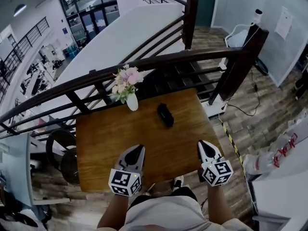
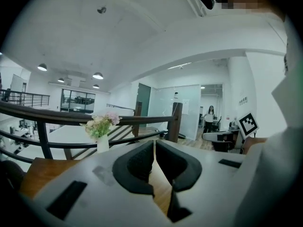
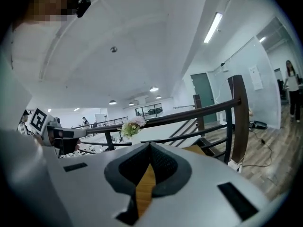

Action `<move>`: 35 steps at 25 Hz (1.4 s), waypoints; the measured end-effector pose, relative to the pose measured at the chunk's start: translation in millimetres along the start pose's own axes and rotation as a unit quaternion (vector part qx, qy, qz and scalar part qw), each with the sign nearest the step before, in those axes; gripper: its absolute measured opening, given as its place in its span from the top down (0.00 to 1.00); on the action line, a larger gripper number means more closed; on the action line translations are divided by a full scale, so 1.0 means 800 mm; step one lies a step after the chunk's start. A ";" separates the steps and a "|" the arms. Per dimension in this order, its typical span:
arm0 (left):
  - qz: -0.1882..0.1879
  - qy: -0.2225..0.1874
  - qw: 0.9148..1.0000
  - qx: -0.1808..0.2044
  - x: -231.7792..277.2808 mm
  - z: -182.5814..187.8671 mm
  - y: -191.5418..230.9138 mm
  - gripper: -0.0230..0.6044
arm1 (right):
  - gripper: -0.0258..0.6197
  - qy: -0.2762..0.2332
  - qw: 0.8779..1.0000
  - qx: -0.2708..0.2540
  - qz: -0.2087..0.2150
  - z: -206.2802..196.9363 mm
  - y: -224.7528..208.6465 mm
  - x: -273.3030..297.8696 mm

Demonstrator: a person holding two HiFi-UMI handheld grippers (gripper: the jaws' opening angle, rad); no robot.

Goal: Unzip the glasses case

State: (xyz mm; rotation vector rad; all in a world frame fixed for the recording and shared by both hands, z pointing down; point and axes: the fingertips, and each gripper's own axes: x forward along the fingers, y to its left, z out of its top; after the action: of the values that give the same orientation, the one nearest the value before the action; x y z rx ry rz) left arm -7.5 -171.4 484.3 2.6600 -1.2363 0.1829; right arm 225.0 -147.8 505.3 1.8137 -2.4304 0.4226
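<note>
The glasses case [image 1: 165, 115] is shown only by the head view: a small dark case lying on the wooden counter [image 1: 106, 138], toward its far edge and just to the right of a vase of flowers [image 1: 128, 88]. In neither gripper view is the case caught; in both, the flowers and the dark railing [image 1: 159, 61] behind the counter are seen above the jaws, and a strip of the counter's wood shows below them. A standing person [image 2: 209, 117] far off in the room is picked up in the left gripper view, while a stretch of plank floor [image 3: 274, 160] beyond the railing is given by the right gripper view. The left gripper [image 1: 138, 150] and the right gripper [image 1: 203, 146] are held side by side over the near part of the counter, each pointed away from the body toward the railing and tipped only slightly downward, with the forearms drawn in close below. The jaws of both grippers are closed together, tip against tip, with nothing held between them. The case lies ahead of the jaws and between the two grippers' lines, well apart from both.
</note>
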 end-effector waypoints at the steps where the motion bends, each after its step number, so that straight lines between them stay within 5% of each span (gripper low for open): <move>1: 0.012 0.001 1.000 -0.001 0.013 0.003 -0.001 0.92 | 0.88 0.000 1.000 0.001 0.009 0.005 -0.016 0.011; 11: 0.088 0.020 0.996 -0.024 0.099 -0.004 -0.015 0.92 | 0.88 0.045 0.996 0.002 0.074 0.003 -0.110 0.079; 23: 0.091 0.023 0.994 -0.047 0.095 -0.012 0.022 0.92 | 0.88 0.106 0.989 0.001 0.101 -0.029 -0.067 0.132; 31: 0.109 0.036 0.990 -0.077 0.076 -0.039 0.053 0.92 | 0.49 0.199 0.972 -0.011 0.124 -0.091 -0.044 0.214; 35: 0.122 0.043 0.988 -0.085 0.068 -0.050 0.066 0.92 | 0.40 0.241 0.964 -0.005 0.114 -0.135 -0.051 0.268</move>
State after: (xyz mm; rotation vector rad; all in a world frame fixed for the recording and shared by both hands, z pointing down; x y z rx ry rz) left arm -14.0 -235.6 541.1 2.3275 -1.4759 0.2162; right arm 189.0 -328.9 664.6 1.2377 -2.2803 0.7658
